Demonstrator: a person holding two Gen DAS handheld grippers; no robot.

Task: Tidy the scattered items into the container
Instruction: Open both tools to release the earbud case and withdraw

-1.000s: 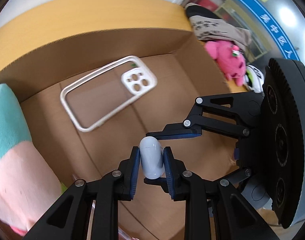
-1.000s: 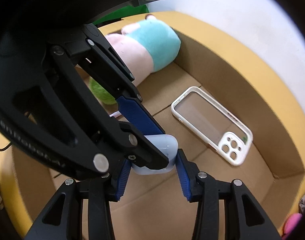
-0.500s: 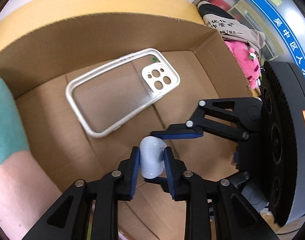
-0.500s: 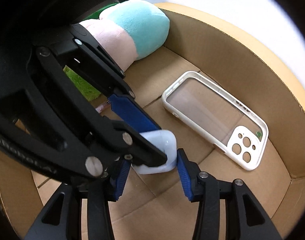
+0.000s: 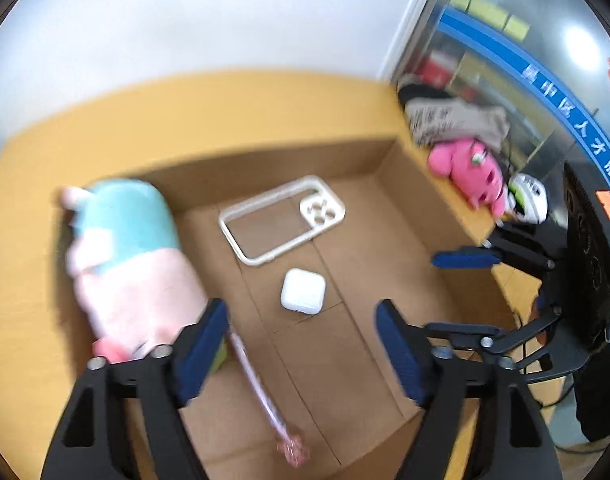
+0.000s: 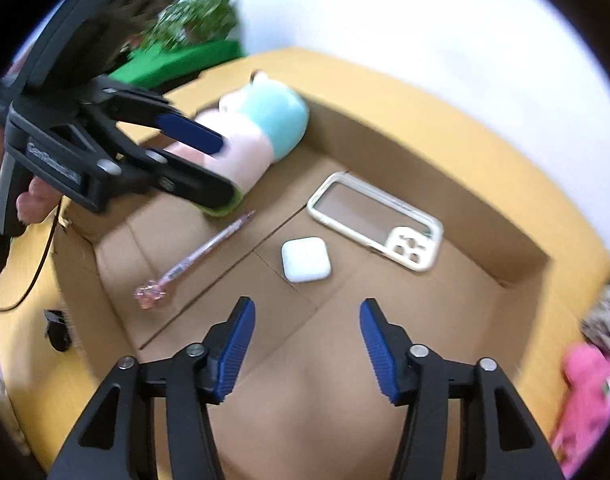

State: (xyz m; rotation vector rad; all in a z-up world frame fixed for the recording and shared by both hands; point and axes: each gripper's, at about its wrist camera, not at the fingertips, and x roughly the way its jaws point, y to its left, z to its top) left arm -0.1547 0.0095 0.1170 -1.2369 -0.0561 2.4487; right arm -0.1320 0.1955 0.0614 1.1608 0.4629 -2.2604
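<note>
Now that both grippers have just opened, left gripper [image 5: 301,344] and right gripper [image 6: 305,344] empty, the earbud case [image 5: 303,291] lies released in the cardboard box [image 5: 405,184], phone case [image 5: 281,218] at 11 o'clock; pink plush [image 5: 471,178] still outside.

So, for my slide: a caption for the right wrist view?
Right gripper open above white earbud case lying in the cardboard box.

Both wrist cameras look steeply down from above into the cardboard box [image 5: 385,160] on the table [image 5: 105,120], each from behind its own claw. Though blurred, both seem to share the box floor, white earbud case [image 6: 306,260] and phone case [image 6: 375,226].
</note>
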